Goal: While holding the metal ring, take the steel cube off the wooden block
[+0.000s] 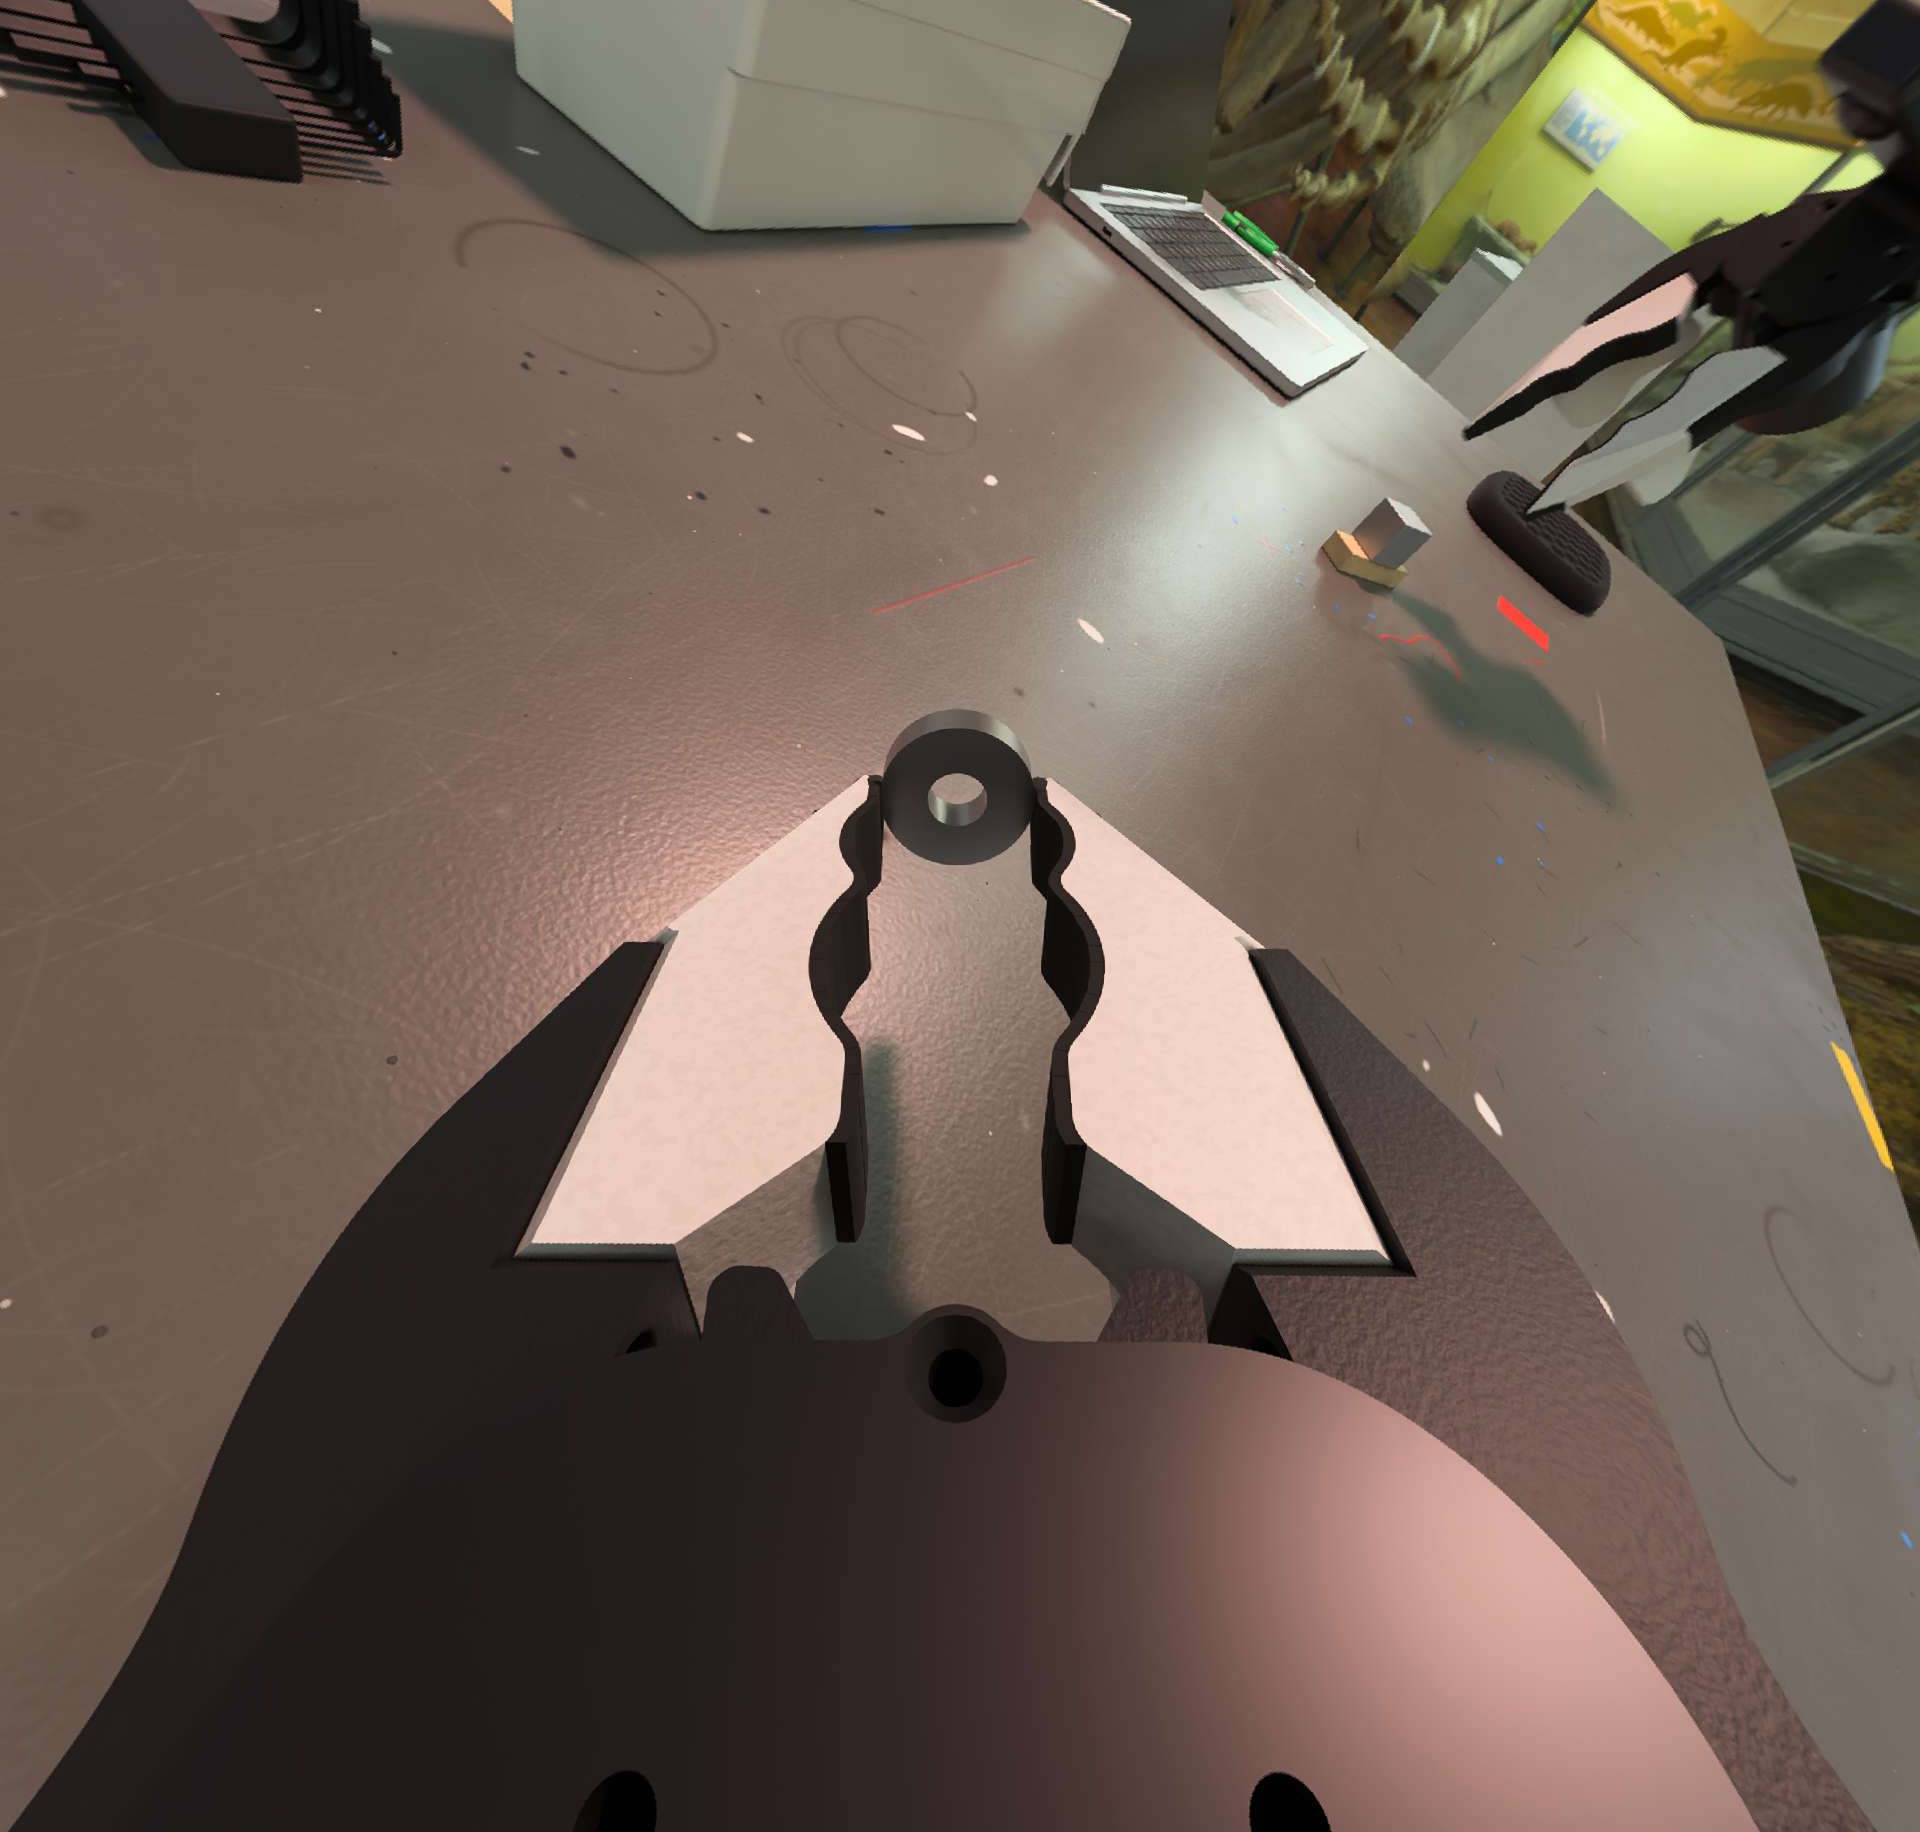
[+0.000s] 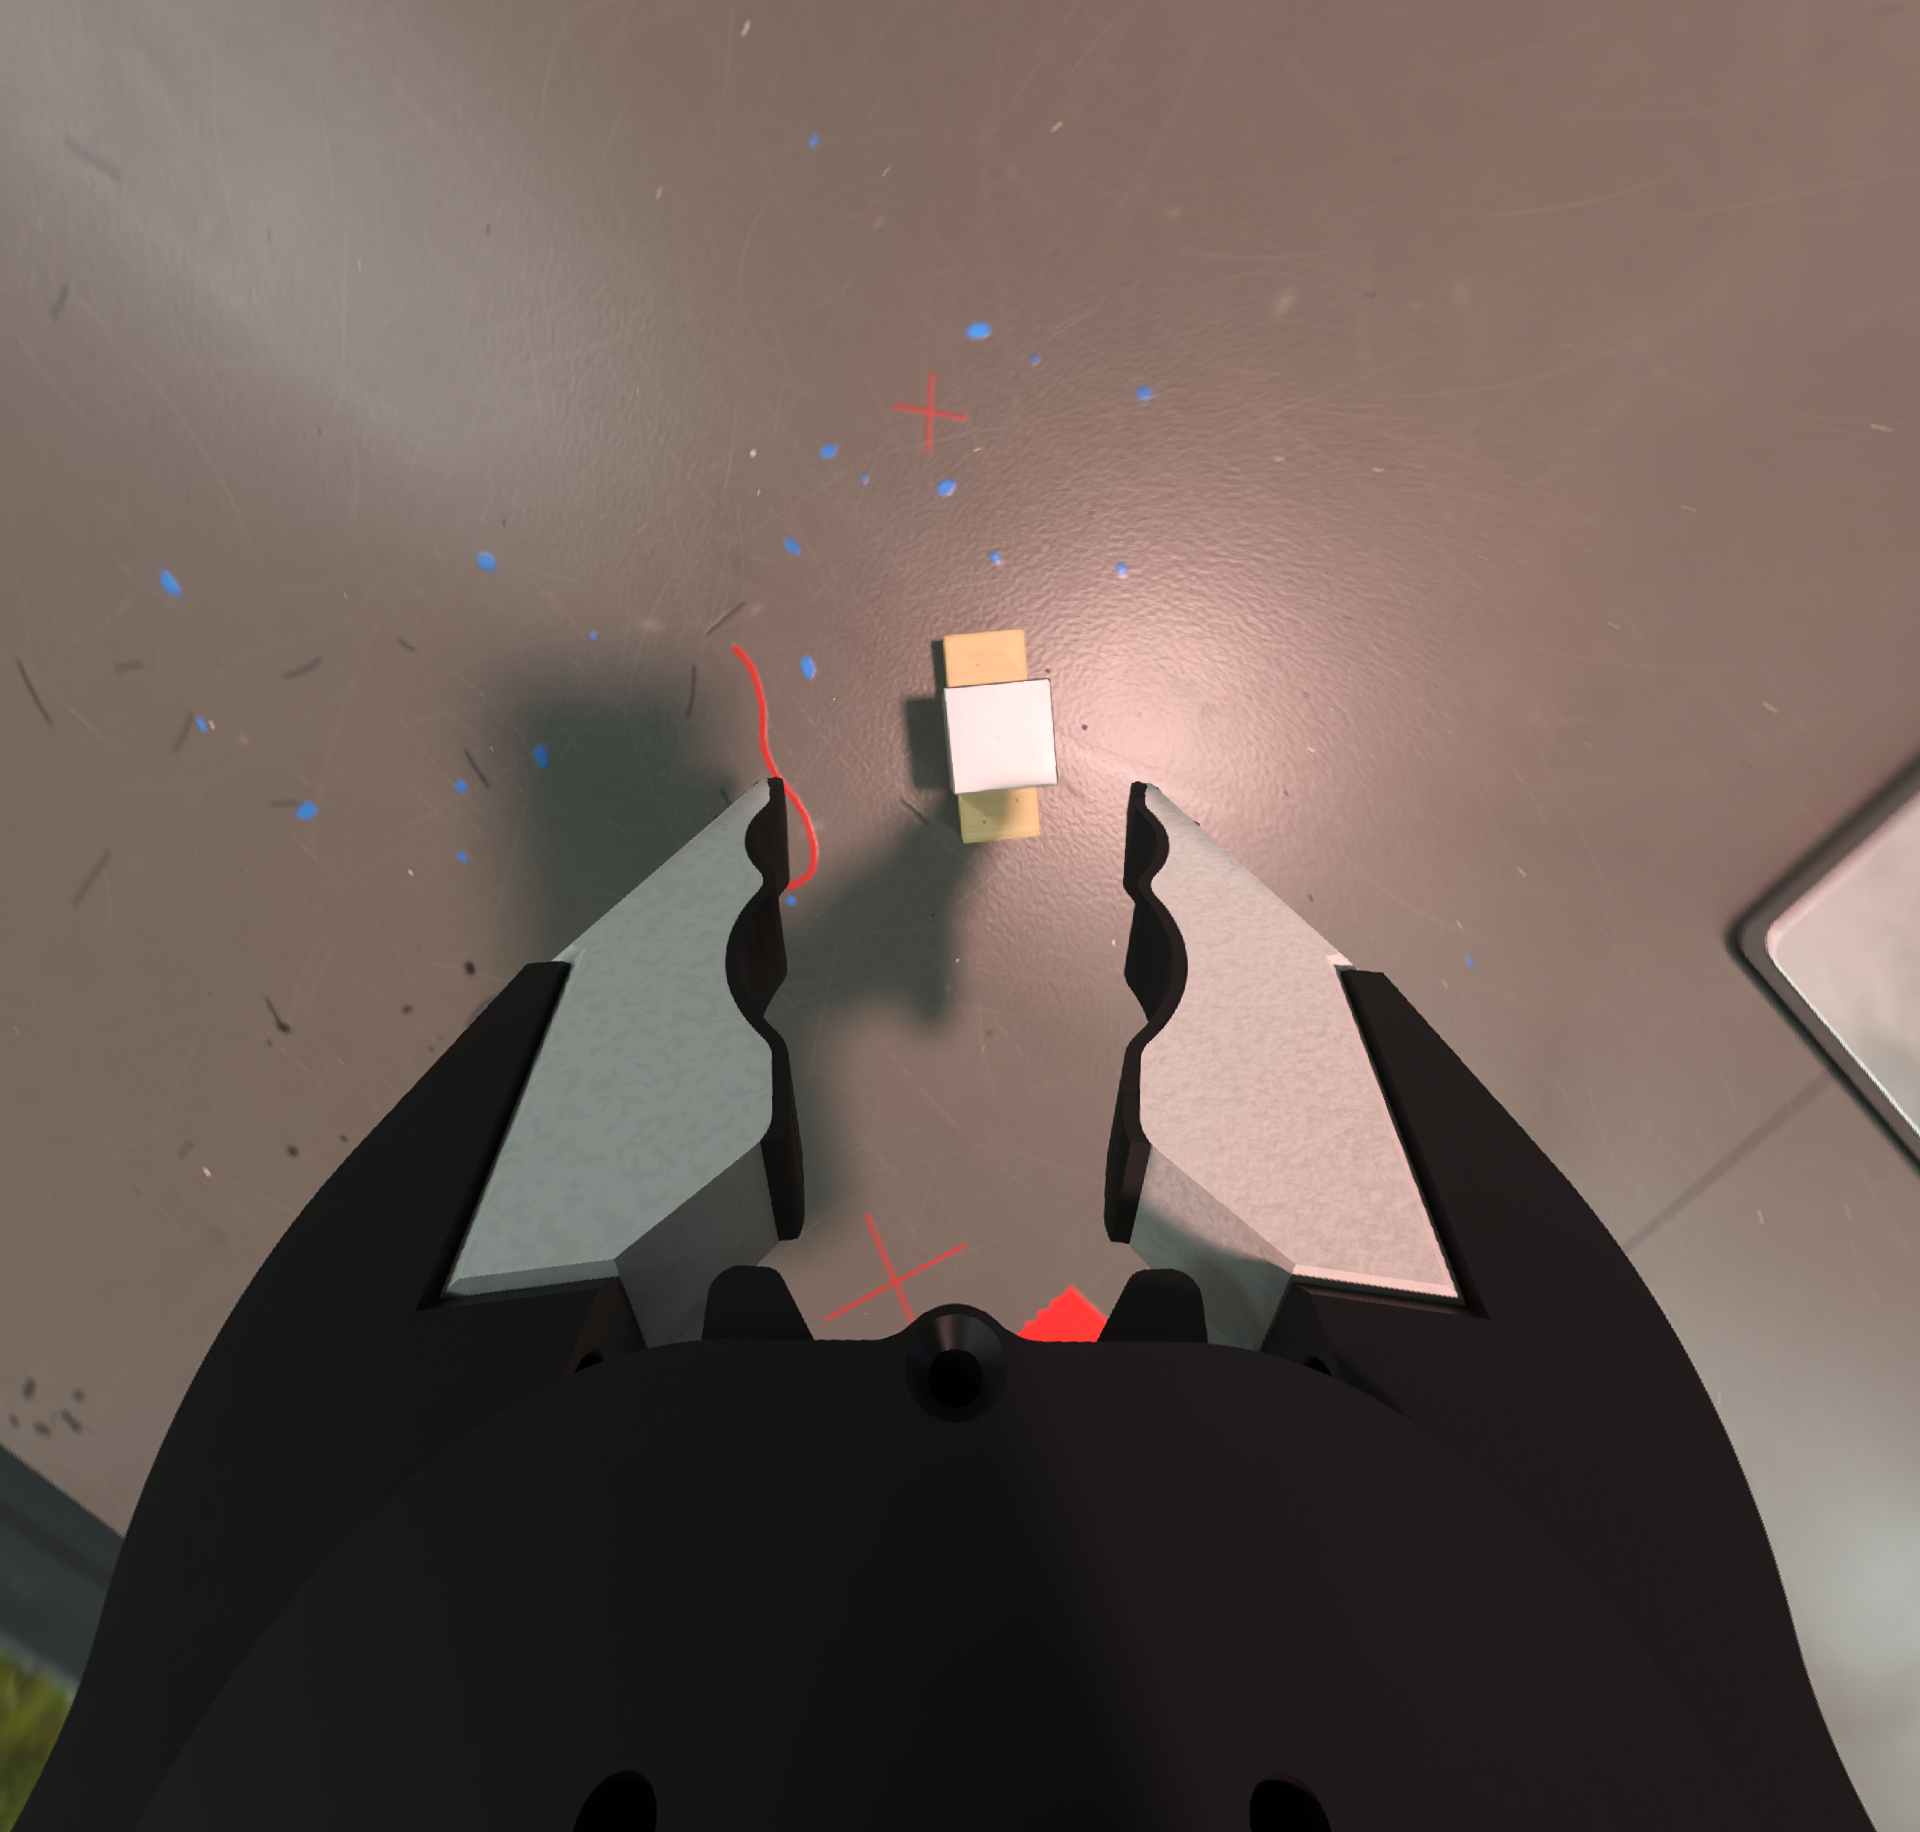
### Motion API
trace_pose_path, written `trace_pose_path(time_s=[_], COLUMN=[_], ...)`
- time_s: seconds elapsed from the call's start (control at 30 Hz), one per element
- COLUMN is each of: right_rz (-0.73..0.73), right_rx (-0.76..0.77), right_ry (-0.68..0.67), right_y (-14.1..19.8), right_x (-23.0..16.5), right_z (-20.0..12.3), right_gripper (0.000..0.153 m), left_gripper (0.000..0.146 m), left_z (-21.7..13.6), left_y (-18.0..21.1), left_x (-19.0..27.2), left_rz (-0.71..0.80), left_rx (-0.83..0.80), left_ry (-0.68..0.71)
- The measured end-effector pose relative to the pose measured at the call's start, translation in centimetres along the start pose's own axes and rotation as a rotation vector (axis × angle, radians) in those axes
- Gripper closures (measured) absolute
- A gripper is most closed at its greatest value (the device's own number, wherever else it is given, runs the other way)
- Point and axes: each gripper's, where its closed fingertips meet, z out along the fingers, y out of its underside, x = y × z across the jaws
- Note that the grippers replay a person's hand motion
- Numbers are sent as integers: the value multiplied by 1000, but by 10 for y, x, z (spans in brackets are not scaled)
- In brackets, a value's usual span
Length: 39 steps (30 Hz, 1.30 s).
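Observation:
My left gripper is shut on the metal ring, a thick grey ring held by its sides between the fingertips above the table. The steel cube sits on the flat wooden block far right on the table. In the right wrist view the cube covers the middle of the block, whose ends stick out front and back. My right gripper is open and empty, above the table, pointing down, with the cube just beyond its fingertips. It also shows in the left wrist view.
A white box stands at the back, a black tool rack at back left, an open laptop at back right. A black round pad lies beside the block near the table's right edge. A framed panel edge shows at right.

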Motion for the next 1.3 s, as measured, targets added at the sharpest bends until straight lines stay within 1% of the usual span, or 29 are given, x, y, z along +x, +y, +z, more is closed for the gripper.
trace_pose_path(time_s=[0.07,0.17,0.33,0.4,0.43,0.5,0.53,0.57,0.73,0.9,1.0,1.13,1.2,1.3], right_rz=[-49,-101,-91,-85,-85,-78,-69,-65,-51,-14,11,1,-23,-52], right_rx=[-50,-98,-89,-101,-115,-116,-105,-101,-58,16,102,265,334,415], right_ry=[-51,-64,-99,-117,-119,-131,-128,-120,-67,43,120,134,108,35], right_y=[3,10,13,17,19,20,20,20,16,7,-7,-44,-67,-102], right_x=[2,6,10,10,10,8,9,9,4,-11,-31,-83,-115,-162], right_z=[16,33,49,55,58,61,62,61,45,6,-23,-49,-50,-34], right_gripper=[84,79,79,85,90,110,119,124,124,124,124,124,124,124], left_gripper=[118,118,118,118,118,118,118,118,118,118,118,118,118,118], left_z=[0,1,2,2,2,2,1,1,1,1,0,1,1,-1], left_y=[0,0,2,2,2,1,1,1,0,0,0,1,1,-1], left_x=[-1,-2,-2,-2,-2,-1,-1,-1,-1,0,1,3,6,9], left_rz=[-6,-13,-24,-26,-26,-24,-24,-23,-24,-24,-21,-14,-9,4], left_rx=[2,-5,-18,-19,-18,-14,-11,-9,-8,-5,-2,-13,-15,8], left_ry=[0,-1,7,10,10,10,10,11,15,21,25,40,56,75])
